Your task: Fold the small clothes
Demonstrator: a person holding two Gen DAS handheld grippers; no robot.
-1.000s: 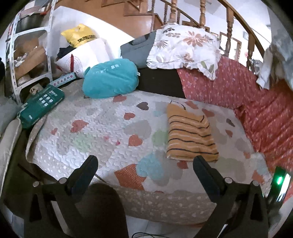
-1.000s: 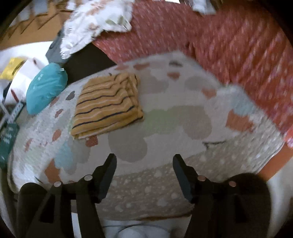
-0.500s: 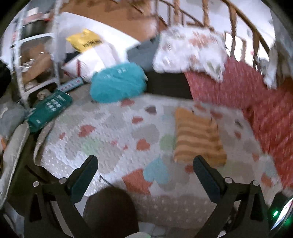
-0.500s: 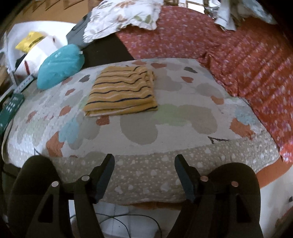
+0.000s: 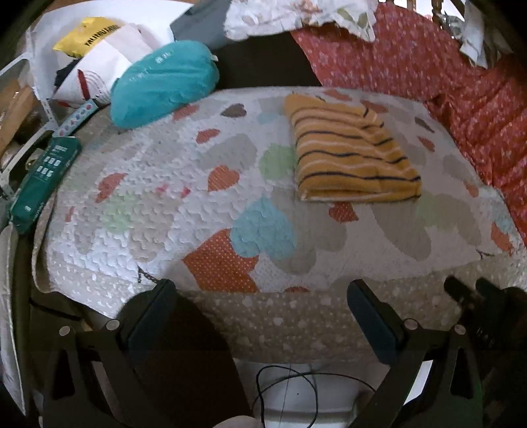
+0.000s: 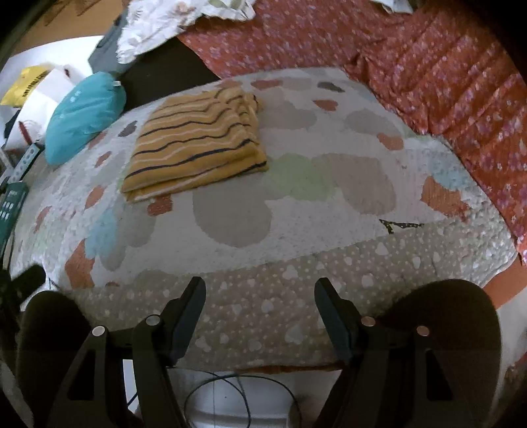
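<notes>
The folded striped garment (image 5: pixel 352 154), mustard yellow with dark and white stripes, lies flat on the heart-patterned quilt (image 5: pixel 184 197), toward the far side of the bed and well apart from both grippers. In the right wrist view the same garment (image 6: pixel 197 145) sits left of centre, its folded edge facing the near side.

The left gripper (image 5: pixel 263 316) hovers over the near, dotted border of the quilt; its jaws are released and spread wide, with nothing between them. The right gripper (image 6: pixel 260 312) hovers over the same border; its jaws are likewise released and empty. Neither gripper touches the garment.

A teal cushion (image 5: pixel 164 82) rests at the far left corner of the quilt. A dark green box (image 5: pixel 42 181) lies along the left edge. A red floral cover (image 5: pixel 461 85) runs along the far and right sides. A floral white pillow (image 6: pixel 171 23) lies behind the bed. A thin black cable (image 6: pixel 230 395) loops on the floor below the grippers
</notes>
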